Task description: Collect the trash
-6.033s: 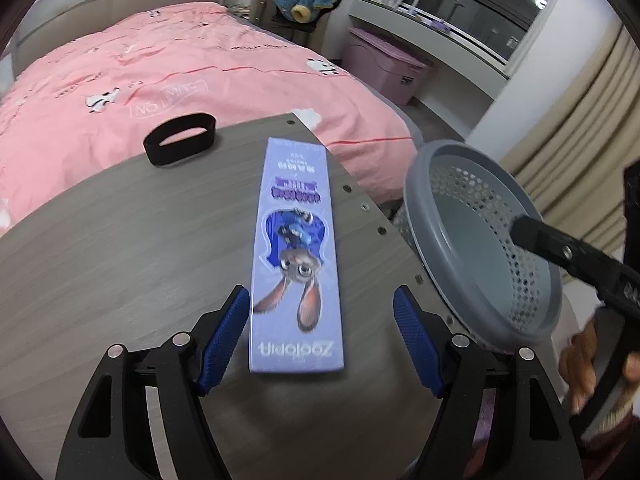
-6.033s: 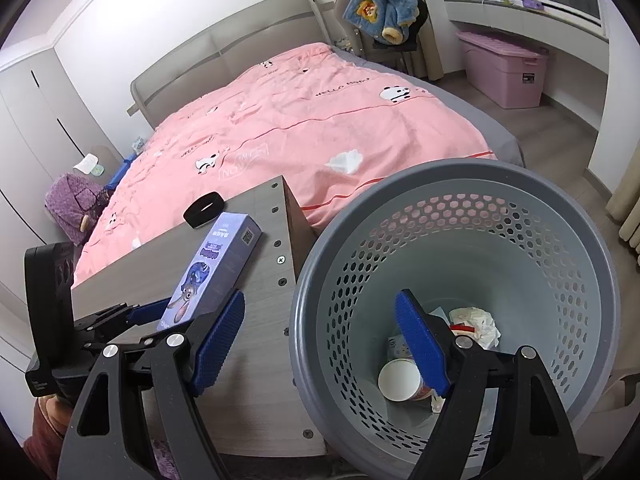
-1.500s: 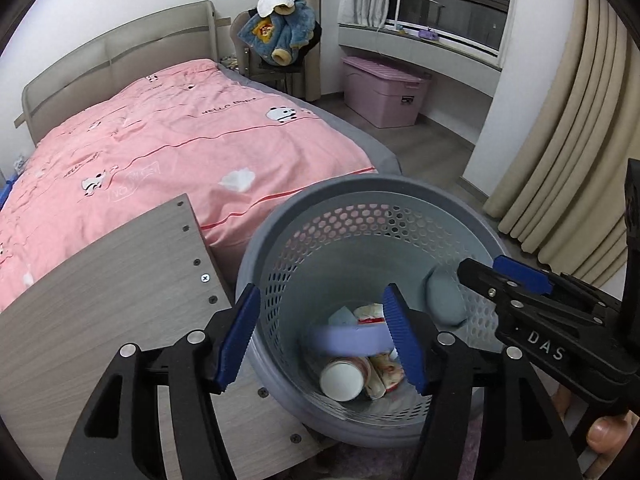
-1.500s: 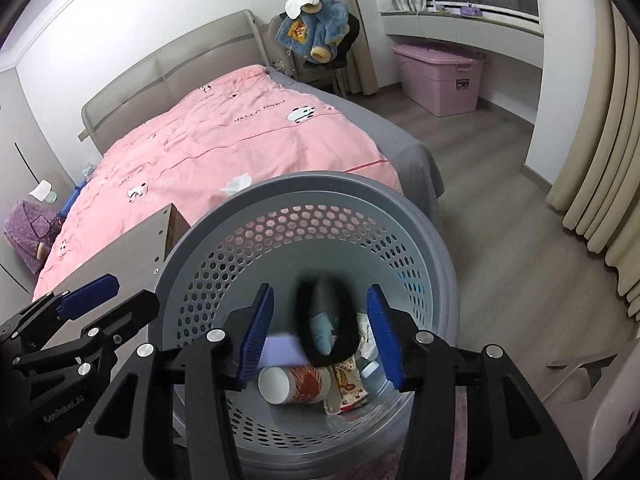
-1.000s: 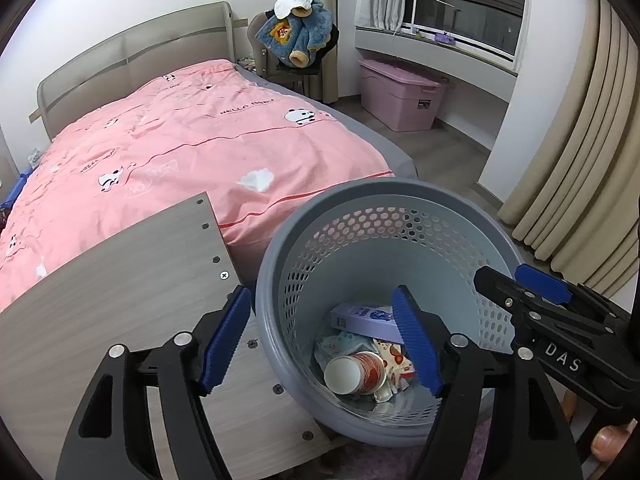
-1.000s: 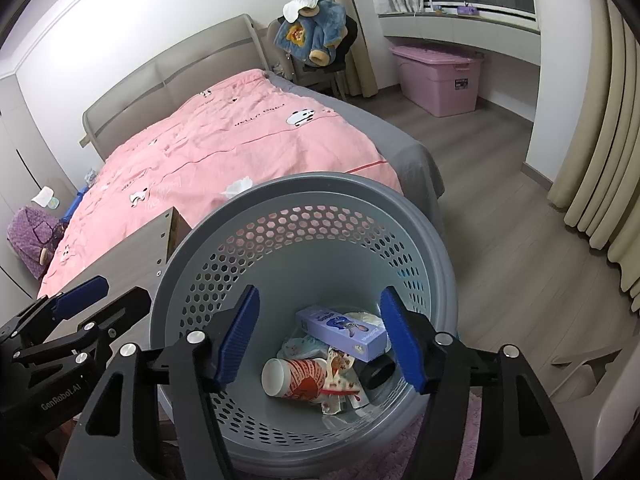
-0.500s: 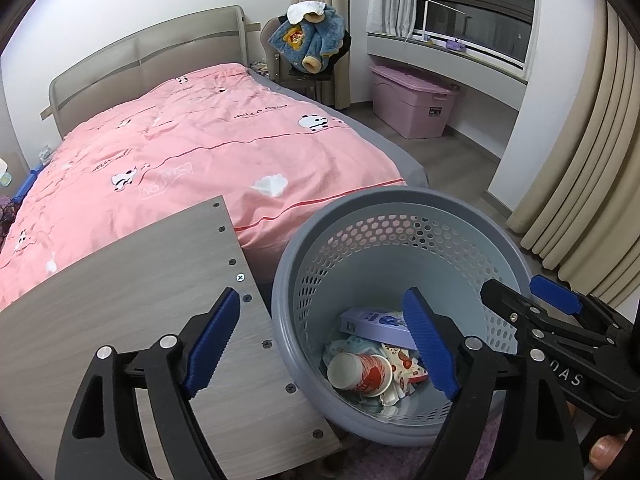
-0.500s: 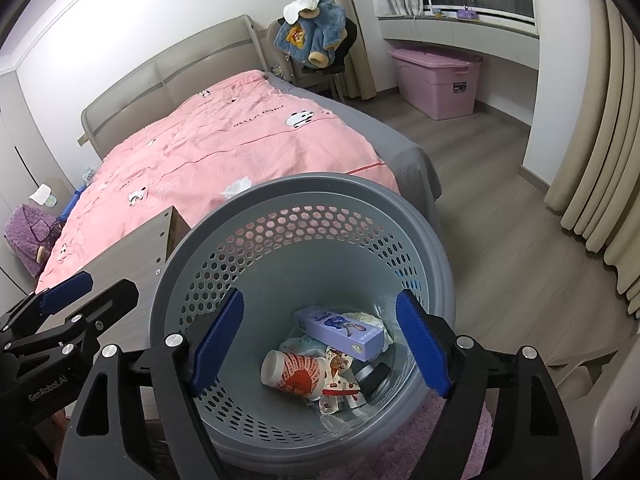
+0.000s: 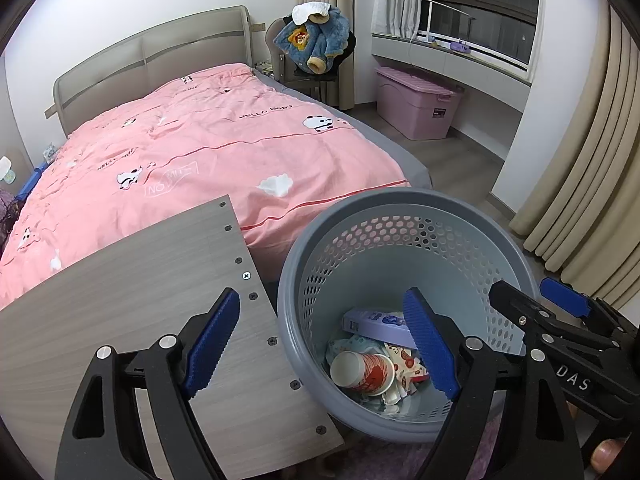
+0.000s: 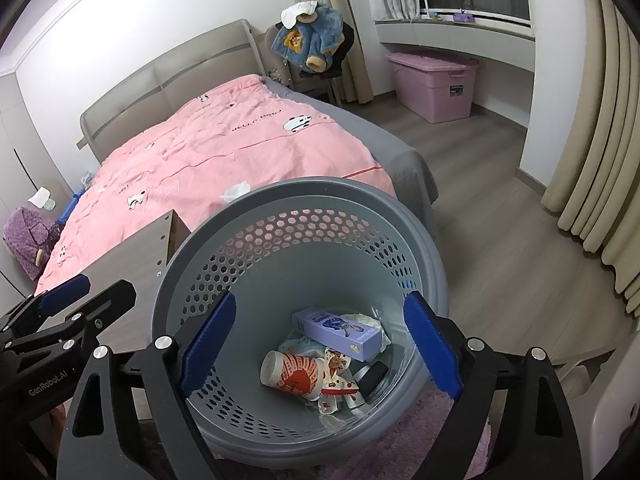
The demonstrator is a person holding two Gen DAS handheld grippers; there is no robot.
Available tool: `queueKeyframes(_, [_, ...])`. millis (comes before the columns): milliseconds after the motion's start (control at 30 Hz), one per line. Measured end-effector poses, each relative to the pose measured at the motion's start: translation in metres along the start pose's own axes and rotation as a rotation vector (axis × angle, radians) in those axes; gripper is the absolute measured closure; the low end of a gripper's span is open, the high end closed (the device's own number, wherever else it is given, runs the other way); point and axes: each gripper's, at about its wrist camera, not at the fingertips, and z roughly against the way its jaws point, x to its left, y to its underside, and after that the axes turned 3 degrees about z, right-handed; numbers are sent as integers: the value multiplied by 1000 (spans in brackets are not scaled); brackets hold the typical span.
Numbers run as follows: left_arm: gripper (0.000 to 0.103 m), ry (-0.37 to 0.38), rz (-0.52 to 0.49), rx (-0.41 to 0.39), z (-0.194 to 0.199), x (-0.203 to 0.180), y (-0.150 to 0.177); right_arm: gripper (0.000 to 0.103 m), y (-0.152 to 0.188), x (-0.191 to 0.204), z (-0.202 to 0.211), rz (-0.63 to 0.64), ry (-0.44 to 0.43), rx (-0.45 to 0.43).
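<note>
A: Two claws on our list. The left claw (image 9: 322, 340) stands wide, nothing between its blue pads; one pad sits over the counter (image 9: 120, 300), the other over the basket (image 9: 400, 204). Its jaws have just been opening.

B: We log the right claw (image 10: 318, 342) the same — jaws spread wide, just been opening, gripping nothing, both pads over the basket's mouth.

A: Item: one grey perforated basket, upright on the floor just beside the counter's edge, a purple rug (image 10: 400, 452) under it.

B: Contents, as we see them from the right wrist view — one purple carton (image 10: 340, 334) lying flat on top of the heap, one paper cup (image 10: 290, 374) on its side with its mouth toward the counter, one printed wrapper (image 10: 336, 376), one dark round thing (image 10: 374, 376) that we cannot identify, white crumpled paper beneath.

A: Surroundings: one bed with a pink quilt (image 9: 192, 148) behind the counter, one pink storage box (image 9: 416, 108) by the window, one blue coat (image 9: 316, 46) draped on a chair, beige curtains at the right.
</note>
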Motion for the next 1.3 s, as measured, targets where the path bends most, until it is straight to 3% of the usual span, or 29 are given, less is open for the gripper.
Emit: queueKeyframes(1300, [23, -9, 5, 9, -2, 2, -1, 19, 0, 2, 1, 2, -3, 1])
